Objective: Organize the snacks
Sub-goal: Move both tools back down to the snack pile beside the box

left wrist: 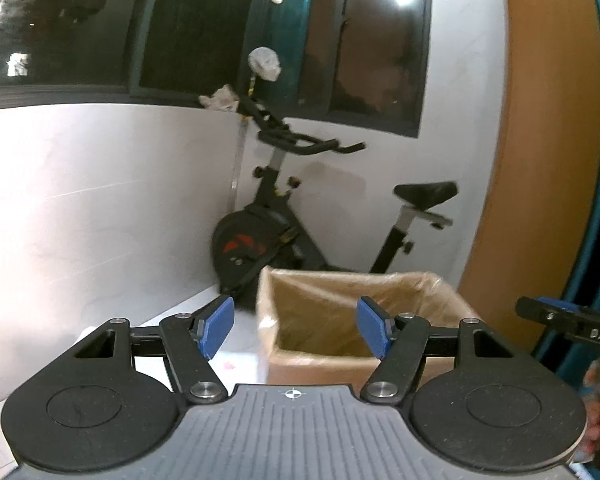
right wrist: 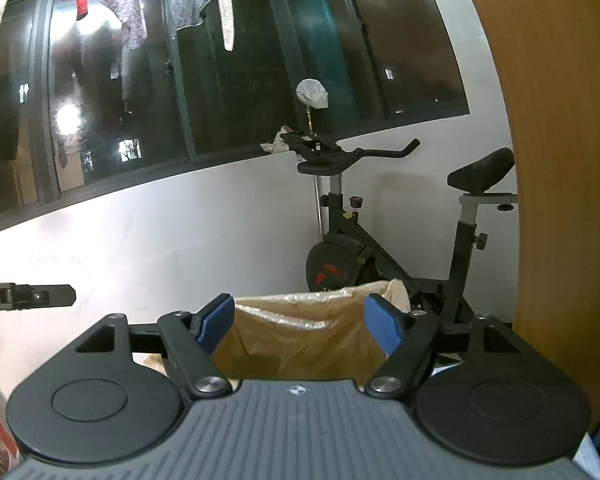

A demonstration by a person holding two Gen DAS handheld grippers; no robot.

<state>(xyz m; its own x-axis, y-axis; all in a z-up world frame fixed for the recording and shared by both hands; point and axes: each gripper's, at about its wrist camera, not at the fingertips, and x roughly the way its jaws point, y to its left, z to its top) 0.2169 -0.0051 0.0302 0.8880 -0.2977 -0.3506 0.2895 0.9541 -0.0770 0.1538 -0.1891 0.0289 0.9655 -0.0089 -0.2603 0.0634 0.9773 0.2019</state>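
My left gripper (left wrist: 296, 328) is open and empty, held up and pointing across the room at a cardboard box (left wrist: 312, 368) lined with clear plastic. My right gripper (right wrist: 299, 326) is also open and empty, facing the same lined box (right wrist: 300, 340). No snack shows clearly in either view. The right gripper's side shows at the right edge of the left wrist view (left wrist: 568, 320). The left gripper's side shows at the left edge of the right wrist view (right wrist: 28, 296).
A black exercise bike (left wrist: 284, 216) stands in the corner behind the box, also in the right wrist view (right wrist: 400, 240). A white wall (left wrist: 100, 208) runs under dark windows. A wooden panel (left wrist: 540, 140) stands at the right. Clothes (right wrist: 128, 4) hang above.
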